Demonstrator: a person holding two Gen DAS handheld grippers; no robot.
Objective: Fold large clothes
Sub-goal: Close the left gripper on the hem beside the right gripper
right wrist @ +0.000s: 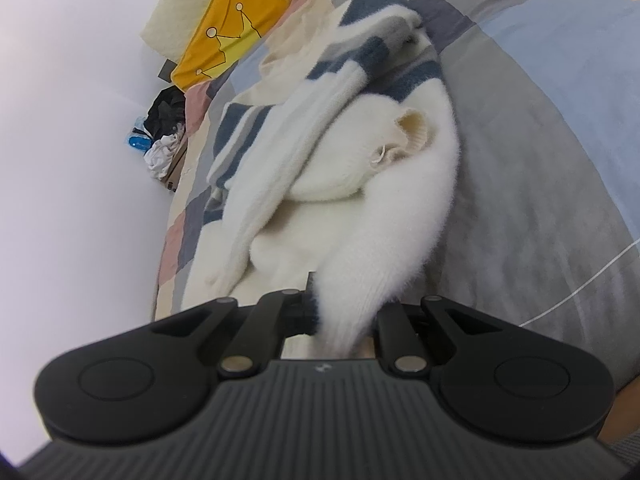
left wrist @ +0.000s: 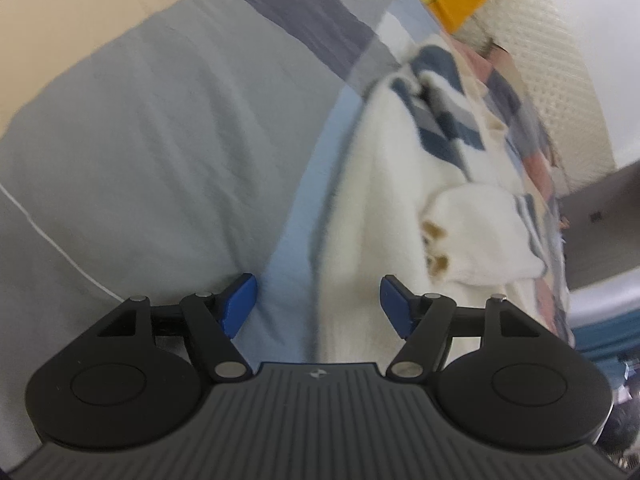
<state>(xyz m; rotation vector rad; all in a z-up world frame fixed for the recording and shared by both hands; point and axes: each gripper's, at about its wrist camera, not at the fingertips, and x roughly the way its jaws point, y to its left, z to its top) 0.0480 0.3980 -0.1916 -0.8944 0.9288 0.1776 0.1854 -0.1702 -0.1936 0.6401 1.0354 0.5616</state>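
Underneath everything, a bed under a patchwork quilt [left wrist: 132,152] of grey, pale blue, navy and pink blocks, curving away in both wrist views. Against the white wall at the head end, a cream textured pillow [left wrist: 560,80] and an orange cushion [right wrist: 228,36] printed with a crown. Down the gap beside the bed, a dark heap of clutter [right wrist: 164,128], too small to make out.

On the quilt, toward the wall side, a fluffy white sweater [right wrist: 360,184] with navy and grey stripes, crumpled, one sleeve thrown across the body and a ribbed cuff turned up. In the left view, tan patches on a white fold, possibly a motif.

Right gripper [right wrist: 340,320] clamped tight on a white edge of the sweater, cloth bunching out above the pinch and pulled up off the bed. Left gripper [left wrist: 318,304] spread wide with nothing between its blue fingertips [left wrist: 240,304], hanging over the boundary of quilt and sweater edge.

Risks, as a judgement: a one-handed lift likely to drag the whole garment into a tighter knot instead of spreading it; slippery long pile apt to slide out of a narrow pinch; a left grab at this spot liable to catch quilt along with knit; the crossed sleeve likely to stay trapped inside any fold unless laid out flat first.
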